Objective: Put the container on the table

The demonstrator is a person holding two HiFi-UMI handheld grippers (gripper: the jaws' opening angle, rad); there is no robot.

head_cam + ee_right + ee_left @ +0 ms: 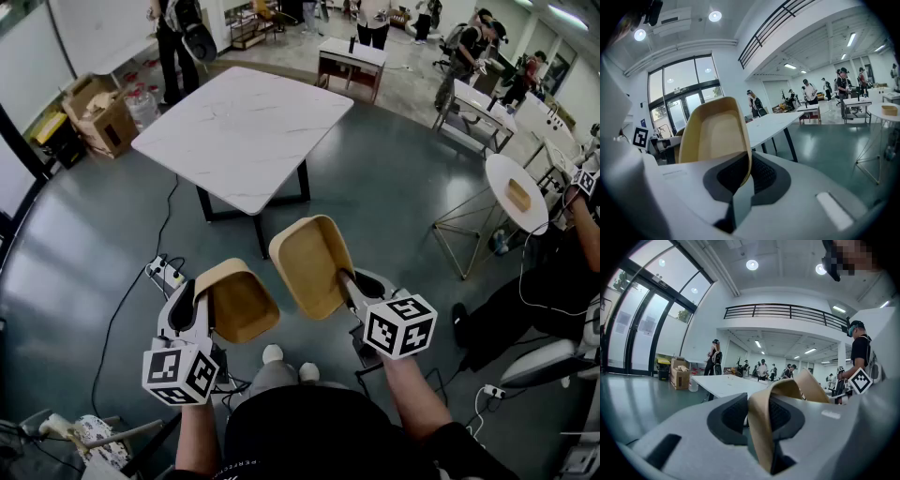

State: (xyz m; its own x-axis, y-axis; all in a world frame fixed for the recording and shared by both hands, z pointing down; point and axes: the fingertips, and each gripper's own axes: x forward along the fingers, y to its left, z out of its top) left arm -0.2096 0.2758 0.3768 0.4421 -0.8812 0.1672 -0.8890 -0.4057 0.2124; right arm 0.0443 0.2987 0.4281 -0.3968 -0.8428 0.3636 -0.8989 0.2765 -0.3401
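Note:
Two tan trough-shaped containers are held in the air above the grey floor. My left gripper (208,302) is shut on the rim of the smaller-looking container (239,300); in the left gripper view its tan wall (761,427) is pinched between the dark pads. My right gripper (345,278) is shut on the edge of the other container (309,262), which stands tilted with its hollow (715,133) facing me. The white marble-top table (246,131) stands a short way ahead, with nothing on it.
A power strip (164,274) and cables lie on the floor at the left. Cardboard boxes (98,114) sit at the far left. A small round white table (517,192) with a box stands at the right. Several people stand at the back and right.

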